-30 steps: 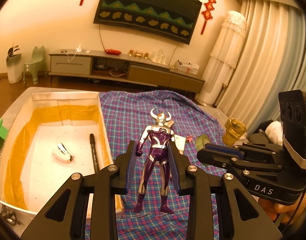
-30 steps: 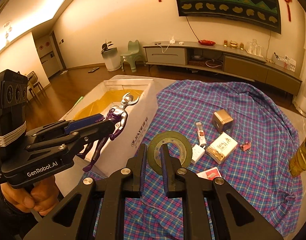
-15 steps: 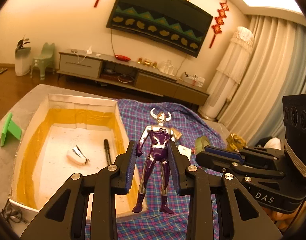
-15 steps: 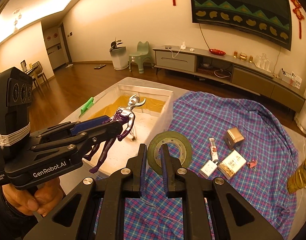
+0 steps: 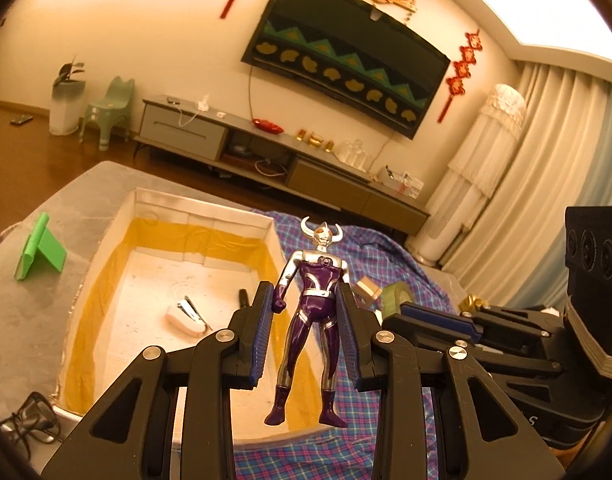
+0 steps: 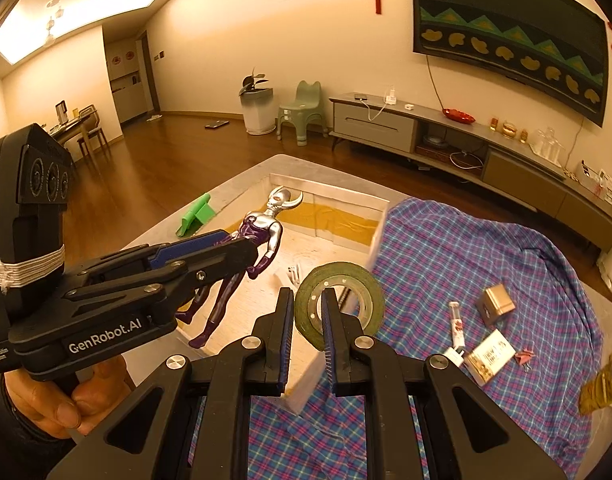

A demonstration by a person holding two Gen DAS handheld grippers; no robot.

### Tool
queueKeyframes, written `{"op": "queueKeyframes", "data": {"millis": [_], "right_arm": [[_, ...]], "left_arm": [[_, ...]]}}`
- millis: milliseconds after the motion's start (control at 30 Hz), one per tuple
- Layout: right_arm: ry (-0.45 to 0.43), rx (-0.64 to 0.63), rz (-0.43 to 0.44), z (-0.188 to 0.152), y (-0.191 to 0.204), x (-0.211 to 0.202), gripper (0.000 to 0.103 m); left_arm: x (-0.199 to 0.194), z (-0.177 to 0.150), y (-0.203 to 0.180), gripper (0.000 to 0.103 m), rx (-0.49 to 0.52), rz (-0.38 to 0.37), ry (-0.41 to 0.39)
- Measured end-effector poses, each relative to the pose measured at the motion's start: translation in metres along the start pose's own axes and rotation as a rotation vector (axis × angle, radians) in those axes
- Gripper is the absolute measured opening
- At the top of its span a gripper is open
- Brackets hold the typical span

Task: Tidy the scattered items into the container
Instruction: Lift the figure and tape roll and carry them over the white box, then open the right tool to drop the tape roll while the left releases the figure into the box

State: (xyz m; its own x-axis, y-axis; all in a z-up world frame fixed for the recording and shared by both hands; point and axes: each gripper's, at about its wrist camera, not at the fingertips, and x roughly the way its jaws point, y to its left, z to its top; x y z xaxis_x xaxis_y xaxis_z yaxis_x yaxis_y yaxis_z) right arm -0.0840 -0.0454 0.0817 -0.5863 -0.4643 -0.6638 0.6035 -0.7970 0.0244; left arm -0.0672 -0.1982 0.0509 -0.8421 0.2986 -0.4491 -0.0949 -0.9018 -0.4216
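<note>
- My left gripper (image 5: 306,334) is clamped on the purple-and-silver figure (image 5: 311,316), held upright over the white box's (image 5: 202,210) near right corner.
- My right gripper (image 6: 307,330) pinches the green tape roll (image 6: 366,294) at its rim, above the box's right wall.
- A stapler (image 5: 188,314) and a pen (image 5: 243,297) lie inside the box.

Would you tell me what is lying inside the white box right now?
Inside the white box lie a white stapler and a black marker. The left gripper and its figure hide part of the floor.
</note>
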Motion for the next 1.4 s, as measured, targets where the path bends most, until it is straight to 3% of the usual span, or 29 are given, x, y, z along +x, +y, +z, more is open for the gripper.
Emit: {"op": "queueKeyframes", "data": {"millis": [633,1067,1400], "right_arm": [[0.062,-0.048,0.053,0.032,0.024,0.048,0.015],[0.164,0.035,0.145,0.046,0.009,0.098,0.015],[0.244,0.083,0.168,0.059,-0.008,0.138,0.015]], "left_arm": [[0.012,0.015,0.068,0.032,-0.169,0.051,0.015],[0.038,0.030,0.103,0.032,-0.288,0.066,0.056],[0.073,0.038,0.121,0.032,-0.348,0.100,0.130]]}}
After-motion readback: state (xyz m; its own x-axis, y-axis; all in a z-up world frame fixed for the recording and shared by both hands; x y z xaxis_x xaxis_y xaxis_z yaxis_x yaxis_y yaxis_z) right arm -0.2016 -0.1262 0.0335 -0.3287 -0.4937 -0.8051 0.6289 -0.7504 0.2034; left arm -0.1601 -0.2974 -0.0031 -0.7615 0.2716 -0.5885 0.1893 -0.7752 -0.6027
